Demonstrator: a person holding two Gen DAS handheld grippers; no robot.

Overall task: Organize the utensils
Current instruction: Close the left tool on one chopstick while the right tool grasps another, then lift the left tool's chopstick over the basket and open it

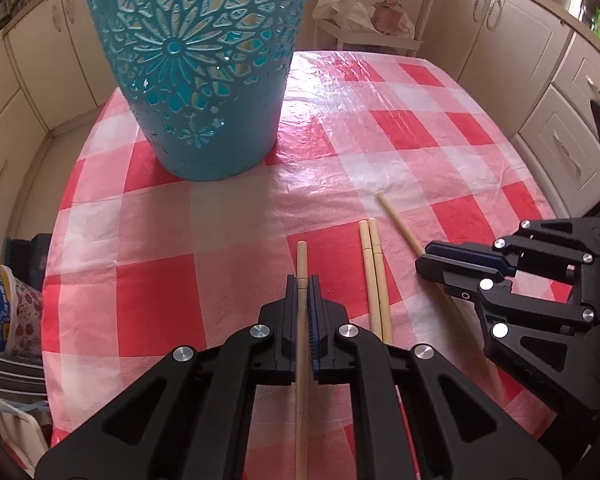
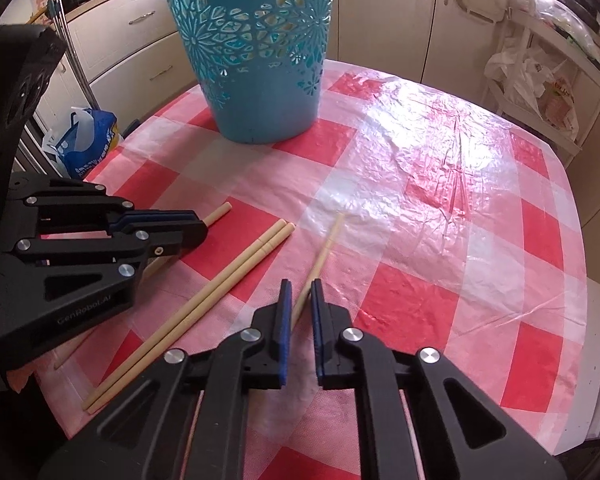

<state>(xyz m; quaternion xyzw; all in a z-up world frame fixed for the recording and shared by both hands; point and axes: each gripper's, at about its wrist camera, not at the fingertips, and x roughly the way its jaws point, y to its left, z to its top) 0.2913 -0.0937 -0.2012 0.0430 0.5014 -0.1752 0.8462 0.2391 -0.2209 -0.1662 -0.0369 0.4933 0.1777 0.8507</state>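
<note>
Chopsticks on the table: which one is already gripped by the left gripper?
The leftmost chopstick, clamped between the left gripper fingers. The chopstick pair lies free; the right gripper straddles the angled chopstick, unclosed.

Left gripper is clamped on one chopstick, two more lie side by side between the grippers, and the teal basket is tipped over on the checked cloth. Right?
Not quite. The teal basket stands upright on the checked cloth, as the right wrist view shows. The rest holds: the left gripper is clamped on one chopstick, and the pair lies side by side between it and the right gripper.
</note>
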